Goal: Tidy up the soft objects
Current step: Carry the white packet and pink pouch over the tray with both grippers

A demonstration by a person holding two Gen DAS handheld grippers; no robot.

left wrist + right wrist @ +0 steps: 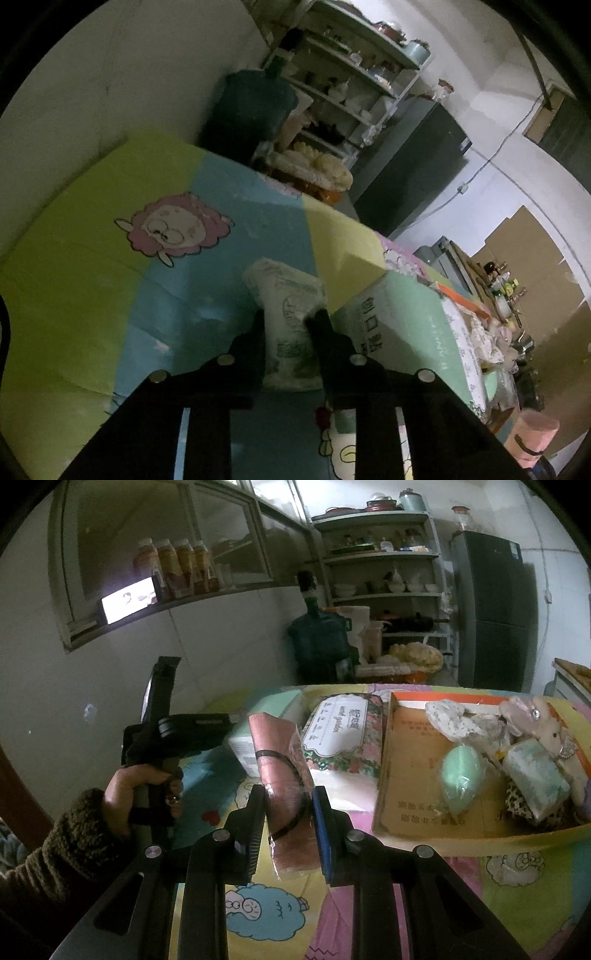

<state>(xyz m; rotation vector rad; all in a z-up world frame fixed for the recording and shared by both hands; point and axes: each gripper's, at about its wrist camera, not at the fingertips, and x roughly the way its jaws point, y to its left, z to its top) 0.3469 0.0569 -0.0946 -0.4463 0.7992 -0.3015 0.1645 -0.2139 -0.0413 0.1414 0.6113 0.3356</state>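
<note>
Two handheld grippers, each clamped on a soft packet above a cartoon sheep tablecloth (258, 908).

The left gripper (290, 321) pinches a white tissue pack (286, 295) between its black fingers, just left of a mint green box (402, 325) as its own camera sees it. The right gripper (288, 801) squeezes a pink wrapped roll (284, 775) with a black band, upright between its pads, just left of the cardboard tray (406, 775). That tray holds a mint green pouch (461, 775), another tissue pack (535, 779) and a plush toy (543, 723). A flowered tissue box (340, 731) lies just left of the tray. A person's hand (140, 786) in a fuzzy dark sleeve (74, 842) grips the left tool, well left of the tray.
</note>
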